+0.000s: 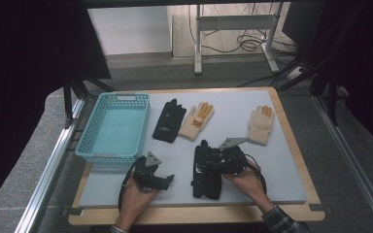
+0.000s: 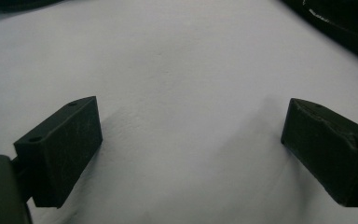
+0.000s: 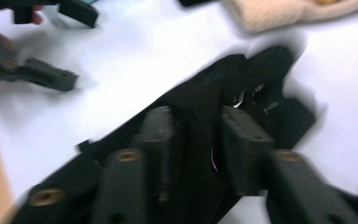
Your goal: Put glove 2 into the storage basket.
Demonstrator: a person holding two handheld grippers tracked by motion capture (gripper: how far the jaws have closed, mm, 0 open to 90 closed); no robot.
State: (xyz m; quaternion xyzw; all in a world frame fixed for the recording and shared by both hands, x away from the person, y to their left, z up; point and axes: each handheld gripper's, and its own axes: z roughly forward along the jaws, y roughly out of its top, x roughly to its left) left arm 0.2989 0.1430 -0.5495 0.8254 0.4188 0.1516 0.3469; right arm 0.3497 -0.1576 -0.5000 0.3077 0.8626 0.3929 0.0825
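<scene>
Black glove [image 1: 207, 172], the one lying flat in the lower middle of the high view, sits directly under the right gripper [image 1: 205, 162]. In the right gripper view its jaws stand partly apart over the dark fabric [image 3: 242, 88], with nothing pinched between them, so I read it as open and resting above the glove rather than holding it. The left gripper [image 1: 167, 180], lower left of centre in the high view, hangs with its jaws spread wide over the bare grey mat [image 2: 182, 84], gripping nothing.

Farther out, a second black glove [image 1: 169, 121] and a cream glove [image 1: 197, 121] lie side by side above centre, touching or nearly so. Another cream glove [image 1: 261, 124] lies apart at the upper right, and the blue basket [image 1: 83, 145] stands empty at the left.

Risks, as I judge them: thin, limp cloth lying flat gives the jaws little to bite, so a shallow close could skid off or catch only one layer. A pinch near a fingertip would let the rest drag across the mat, and the lift toward the basket could snag on its rim.
</scene>
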